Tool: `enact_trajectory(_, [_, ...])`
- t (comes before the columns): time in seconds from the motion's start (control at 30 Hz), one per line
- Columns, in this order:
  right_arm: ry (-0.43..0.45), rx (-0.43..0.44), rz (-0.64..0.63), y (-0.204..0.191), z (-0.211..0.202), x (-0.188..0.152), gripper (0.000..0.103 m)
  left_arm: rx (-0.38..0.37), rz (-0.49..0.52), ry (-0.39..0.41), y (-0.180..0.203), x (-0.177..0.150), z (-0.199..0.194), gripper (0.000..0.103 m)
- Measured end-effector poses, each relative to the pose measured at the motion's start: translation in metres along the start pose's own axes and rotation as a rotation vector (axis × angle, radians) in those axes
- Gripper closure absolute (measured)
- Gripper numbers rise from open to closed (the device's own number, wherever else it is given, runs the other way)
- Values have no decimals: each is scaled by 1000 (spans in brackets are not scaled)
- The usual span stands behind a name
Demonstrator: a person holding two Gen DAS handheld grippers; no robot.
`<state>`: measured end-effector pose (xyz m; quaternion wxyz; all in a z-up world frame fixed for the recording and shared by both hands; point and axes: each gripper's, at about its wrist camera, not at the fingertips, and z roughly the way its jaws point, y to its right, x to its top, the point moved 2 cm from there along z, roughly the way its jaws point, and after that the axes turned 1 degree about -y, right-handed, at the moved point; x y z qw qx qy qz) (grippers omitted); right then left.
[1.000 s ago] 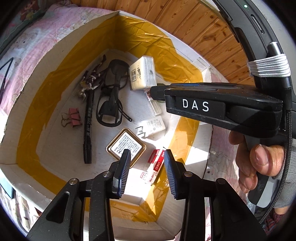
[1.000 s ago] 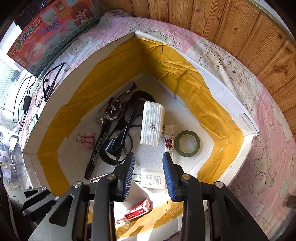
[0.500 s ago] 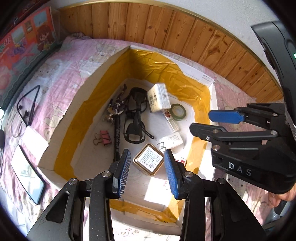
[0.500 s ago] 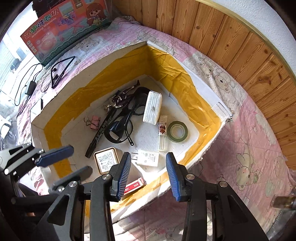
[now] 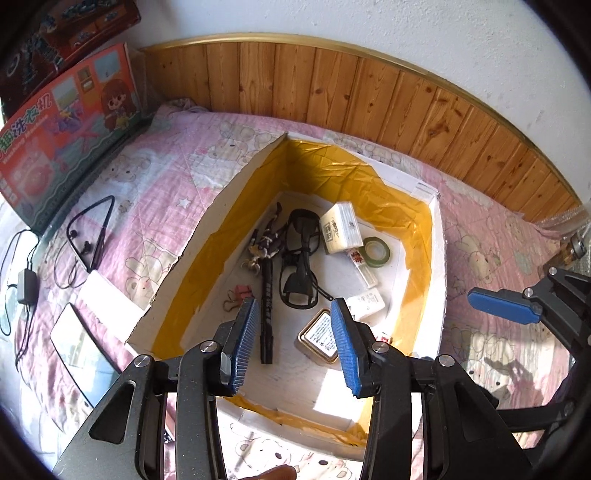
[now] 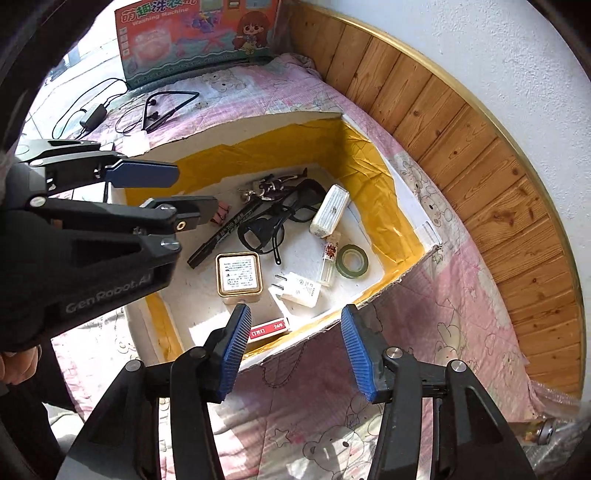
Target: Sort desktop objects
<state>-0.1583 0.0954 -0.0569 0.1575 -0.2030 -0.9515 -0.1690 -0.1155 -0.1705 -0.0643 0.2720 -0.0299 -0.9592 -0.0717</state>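
Your box, white card lined with yellow tape, sits on the pink quilt of a bed and already holds most of the lot: glasses, tissue pack, marker, gold tin, white plug, green tape roll, a clear tube, a red pack, a pink clip and a keychain. Judging by that, the sorting is far along. What looks left lies on the quilt outside the box: a neckband earphone, a charger with its cable, and something flat and glossy, perhaps a phone, though I can't be sure.

Your left gripper hangs over the near end of the box, jaws wide and empty, having just been opening. Your right gripper is above the box's near edge and the quilt, jaws likewise just spread wide with nothing between them.

Behind the bed runs pine panelling under a white wall, and a toy box leans at the head
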Motion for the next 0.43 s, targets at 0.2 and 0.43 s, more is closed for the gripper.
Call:
enact_trajectory(0.2, [28,12,-7,-18,-6,-15,44,16,33,60,6,-3,-12,53])
enact_trajectory(0.43, [18,3,-11,-23,-2,-26,44,36,44,101,6,-5,-20,52])
